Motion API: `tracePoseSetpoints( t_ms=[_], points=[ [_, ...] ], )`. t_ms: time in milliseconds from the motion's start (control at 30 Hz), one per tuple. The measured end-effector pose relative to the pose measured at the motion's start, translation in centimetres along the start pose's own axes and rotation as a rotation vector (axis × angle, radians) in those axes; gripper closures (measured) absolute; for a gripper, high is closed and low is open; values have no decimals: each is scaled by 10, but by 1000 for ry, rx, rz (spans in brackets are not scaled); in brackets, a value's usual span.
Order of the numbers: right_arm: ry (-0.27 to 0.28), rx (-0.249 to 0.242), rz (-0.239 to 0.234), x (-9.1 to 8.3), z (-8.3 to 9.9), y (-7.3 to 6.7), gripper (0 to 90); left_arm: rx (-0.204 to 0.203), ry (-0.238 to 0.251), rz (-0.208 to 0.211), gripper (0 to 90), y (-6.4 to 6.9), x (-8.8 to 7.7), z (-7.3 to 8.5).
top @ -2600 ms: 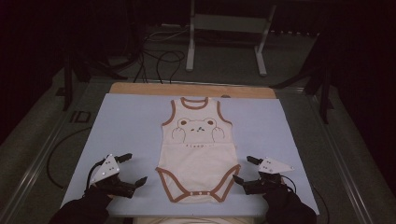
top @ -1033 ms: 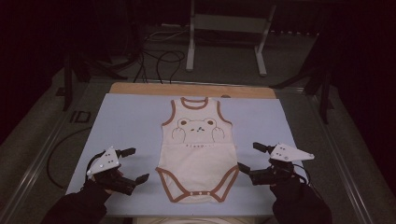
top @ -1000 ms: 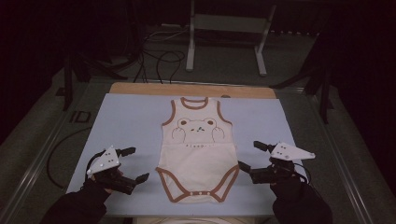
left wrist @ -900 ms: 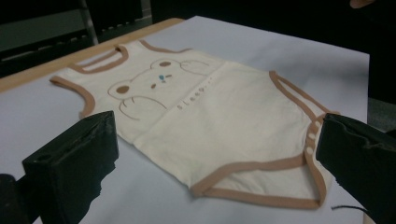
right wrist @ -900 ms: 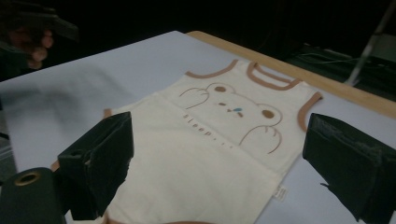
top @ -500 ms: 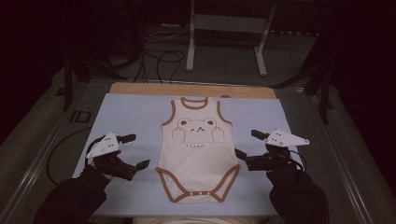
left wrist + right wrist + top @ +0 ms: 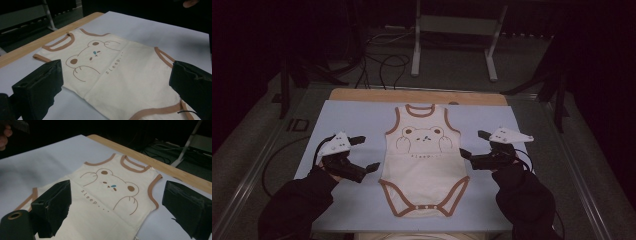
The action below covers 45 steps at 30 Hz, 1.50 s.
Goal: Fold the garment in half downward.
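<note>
I see the bodysuit (image 7: 424,165) lying flat on the worktop (image 7: 362,117). Left gripper (image 7: 366,154) and right gripper (image 7: 472,144) flank it, fingers apart, holding nothing.

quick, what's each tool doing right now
left tool: open, holding nothing, beside the baby bodysuit.
right tool: open, holding nothing.

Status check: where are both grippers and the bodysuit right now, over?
Left gripper open, left of the bodysuit. Right gripper open, at its right edge. Bodysuit flat, face-up on the blue mat, ungrasped. Nothing in the way.

Dim lab: metal stand (image 7: 454,37), floor cables (image 7: 384,62), mat-covered table (image 7: 362,117).
</note>
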State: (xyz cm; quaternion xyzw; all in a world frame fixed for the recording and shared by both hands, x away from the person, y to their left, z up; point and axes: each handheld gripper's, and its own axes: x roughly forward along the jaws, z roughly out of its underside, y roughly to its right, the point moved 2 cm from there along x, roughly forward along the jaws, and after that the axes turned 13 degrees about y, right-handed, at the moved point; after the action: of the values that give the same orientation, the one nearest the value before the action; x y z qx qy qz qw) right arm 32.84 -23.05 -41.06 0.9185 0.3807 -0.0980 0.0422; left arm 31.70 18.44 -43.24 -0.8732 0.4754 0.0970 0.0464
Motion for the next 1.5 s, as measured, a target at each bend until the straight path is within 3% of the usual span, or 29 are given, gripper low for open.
tracePoseSetpoints(
  t_ms=[167, 500, 767, 933, 1133, 1200, 1267, 1367, 1433, 1500],
  points=[
    [-40, -6, 12, 14, 9, 6, 88, -4, -24, -3, 0, -5, 10, 2],
    [-65, 16, 29, 28, 24, 17, 88, -19, -80, -21, 0, -14, 30, 15],
    [-130, 33, 44, 43, 47, 25, 88, -52, -130, -24, 0, -19, 48, 28],
    [-183, 71, 19, 53, 64, 27, 88, -64, -149, -28, 0, -23, 59, 37],
    [-240, 73, 18, 64, 78, 30, 88, -104, -170, -15, 0, -26, 72, 49],
    [-265, 102, 10, 70, 85, 32, 88, -95, -200, -28, 0, -26, 77, 53],
    [-283, 104, 8, 73, 89, 33, 88, -90, -241, -50, 0, -29, 83, 58],
    [-304, 108, 11, 75, 93, 35, 133, -94, -268, -53, 0, -31, 86, 63],
    [-323, 107, 20, 76, 96, 37, 135, -82, -315, -62, 28, -34, 88, 69],
    [-333, 113, 25, 77, 97, 38, 146, -69, -322, -64, 51, -35, 89, 71]
  ],
)
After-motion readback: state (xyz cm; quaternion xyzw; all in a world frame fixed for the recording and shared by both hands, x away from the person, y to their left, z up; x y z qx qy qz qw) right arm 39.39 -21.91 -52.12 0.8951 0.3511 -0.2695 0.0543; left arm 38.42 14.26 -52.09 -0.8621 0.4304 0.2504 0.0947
